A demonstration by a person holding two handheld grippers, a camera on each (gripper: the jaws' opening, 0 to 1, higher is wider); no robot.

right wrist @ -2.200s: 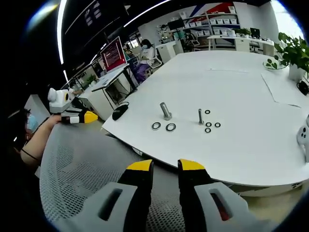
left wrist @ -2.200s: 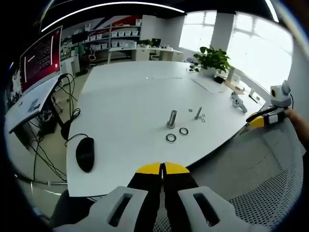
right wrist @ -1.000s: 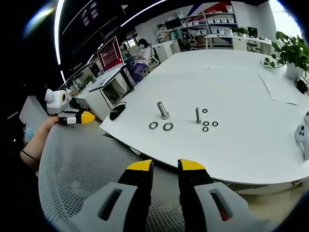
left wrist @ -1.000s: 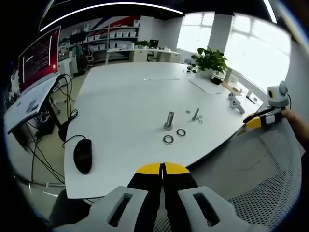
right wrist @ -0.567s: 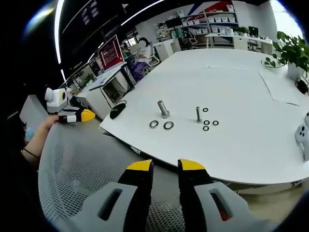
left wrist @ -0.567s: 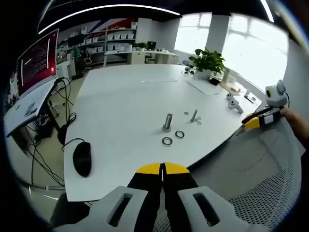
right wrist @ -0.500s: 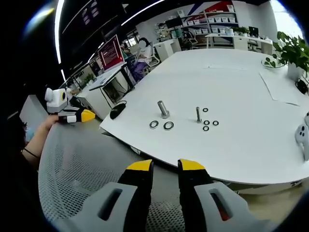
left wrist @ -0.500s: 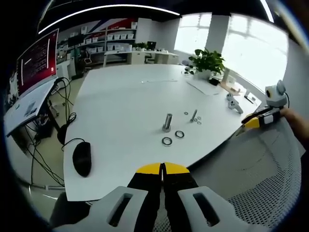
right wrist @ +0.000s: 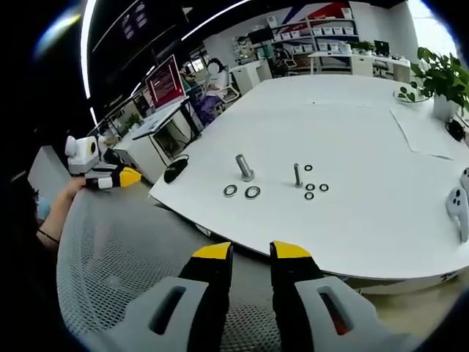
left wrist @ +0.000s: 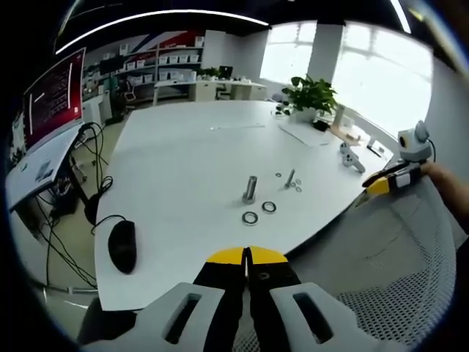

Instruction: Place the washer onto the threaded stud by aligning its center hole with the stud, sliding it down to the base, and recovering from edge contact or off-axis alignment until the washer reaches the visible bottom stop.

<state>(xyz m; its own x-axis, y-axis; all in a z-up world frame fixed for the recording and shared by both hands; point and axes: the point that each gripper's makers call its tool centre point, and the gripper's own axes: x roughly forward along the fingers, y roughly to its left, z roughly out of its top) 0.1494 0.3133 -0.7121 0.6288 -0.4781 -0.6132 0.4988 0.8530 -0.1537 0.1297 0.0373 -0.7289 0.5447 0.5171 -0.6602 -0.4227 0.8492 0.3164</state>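
Two washers (right wrist: 242,191) lie flat on the white table (right wrist: 366,220), just beside the upright stud (right wrist: 243,168), neither yet picked up. Judged step: approach, before any grasp. The left gripper (left wrist: 245,255) has its jaws clenched together on nothing; the right gripper (right wrist: 251,251) has its jaws slightly parted and empty. Both hang well apart from the stud, off the table edge. The next move calls for reaching in and pinching one washer by its rim. The washers appear as thin dark metal rings.

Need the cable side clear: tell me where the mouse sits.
In the left gripper view the mouse lies at the table's near-left corner, left of the big stud.
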